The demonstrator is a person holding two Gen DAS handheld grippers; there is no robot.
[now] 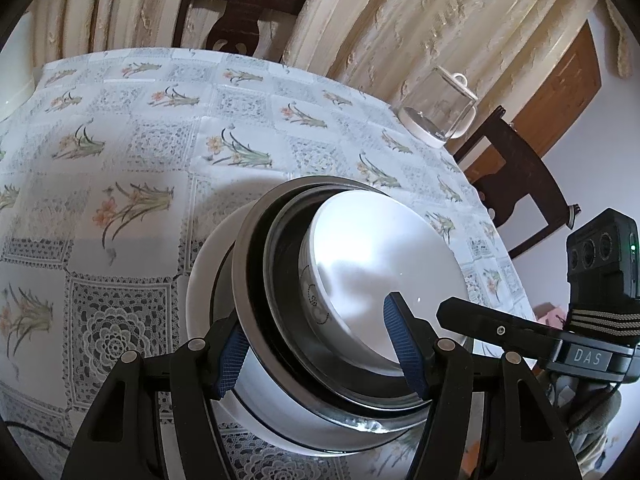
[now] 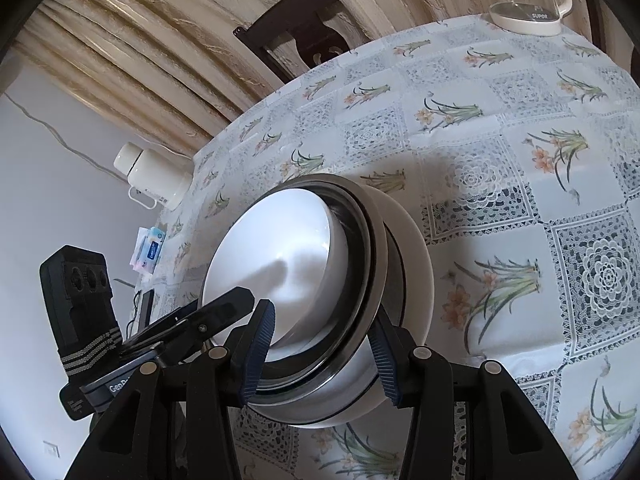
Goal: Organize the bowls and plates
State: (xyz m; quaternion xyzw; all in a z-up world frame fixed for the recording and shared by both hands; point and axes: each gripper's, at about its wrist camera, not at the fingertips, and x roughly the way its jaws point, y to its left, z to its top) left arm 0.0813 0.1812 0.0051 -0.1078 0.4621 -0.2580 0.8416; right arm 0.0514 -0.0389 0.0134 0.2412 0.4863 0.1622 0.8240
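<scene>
— See the stack (image 1: 344,304) there, low in the middle of both views? A white bowl (image 1: 384,264) nested in a steel bowl (image 1: 256,280), and that sits in a bigger white bowl (image 1: 208,280), all tipped on edge above the flowered bench (image 1: 120,140).

— Who's got hold of it?

— Both claws. The left claw (image 1: 320,344) straddles the near rim, one blue pad outside the steel wall, the other inside the white bowl. The right claw (image 2: 320,356) does the same from the opposite side. Each looks clamped on the stack's rim, though I can't see how hard the pads press.

— Heavy, you think?

— I'd guess so. Three nested bowls, two of them china by the look of it, stiff and breakable. The glaze and steel are slick, so the inner ones could slide out while it's tilted like that.

— Where would you grab it?

— Just where they have it, opposite rims, pinching through all the walls so nothing shifts. I'd level it before setting it down, well clear of the glass jug (image 1: 440,108) at the upper right of the left view.
</scene>
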